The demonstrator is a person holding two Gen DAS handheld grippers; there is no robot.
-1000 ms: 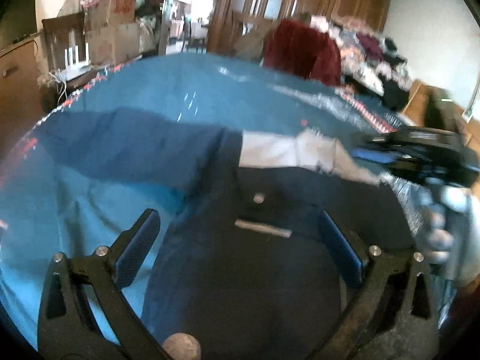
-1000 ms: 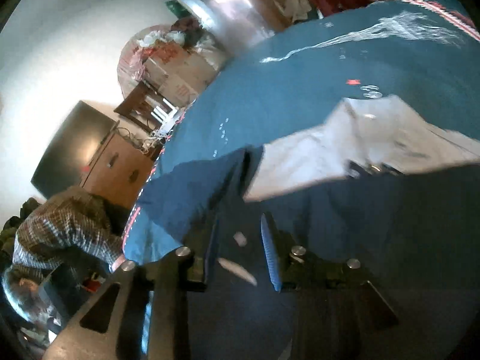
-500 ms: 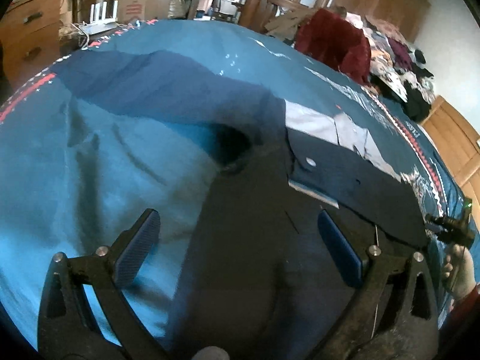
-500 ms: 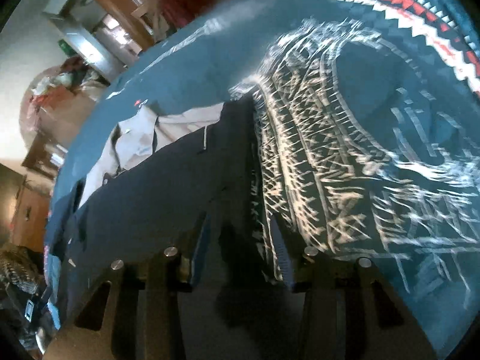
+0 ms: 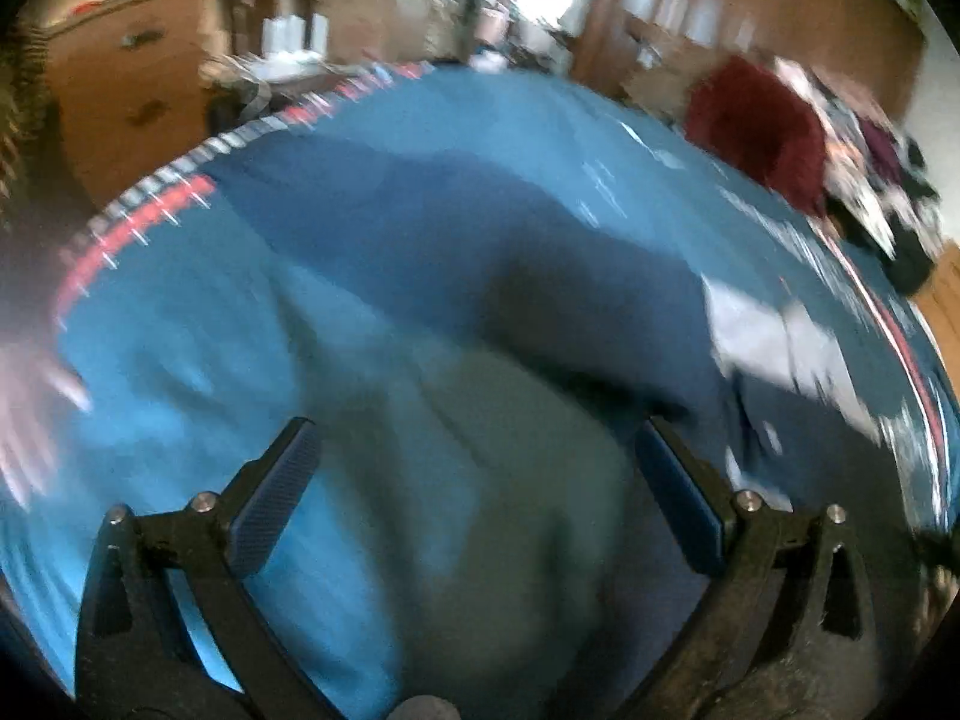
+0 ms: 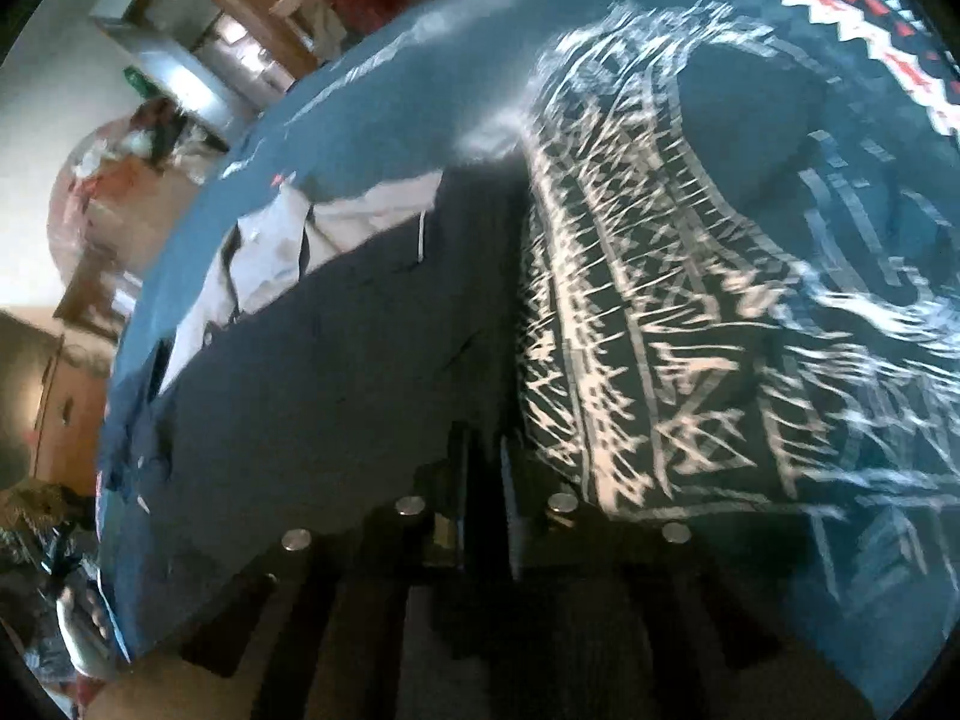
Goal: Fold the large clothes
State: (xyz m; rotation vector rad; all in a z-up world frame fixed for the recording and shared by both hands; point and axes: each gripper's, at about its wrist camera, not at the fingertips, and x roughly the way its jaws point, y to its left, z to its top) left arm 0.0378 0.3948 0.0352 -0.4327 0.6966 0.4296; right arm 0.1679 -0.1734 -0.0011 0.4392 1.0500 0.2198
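- My left gripper (image 5: 477, 474) is spread wide and holds nothing. Its two blue pads (image 5: 273, 498) look bumpy, like a grid.
- Under it lies the dark navy garment (image 5: 492, 528). It looks soft and smooth, with rounded folds. The picture is blurry here, so I cannot tell where its edges run.
- The garment rests on a blue bedspread (image 5: 180, 372), which has a few wrinkles at about 9 o'clock. That side is bare cloth, with room to move.
- A pale lining patch (image 5: 774, 342) shows at 3 o'clock, flat and light.
- A red and white striped border (image 5: 138, 222) runs along the bedspread's edge at 10 o'clock.
- My right gripper (image 6: 483, 486) is squeezed tight on the garment's hem, pinching a thin edge of the dark cloth.
- In the right wrist view the garment (image 6: 312, 372) spreads flat towards 9 o'clock. Its straight side edge runs up to 12 o'clock.
- Just beside that edge, at 3 o'clock, the bedspread (image 6: 750, 120) has a white zigzag pattern.
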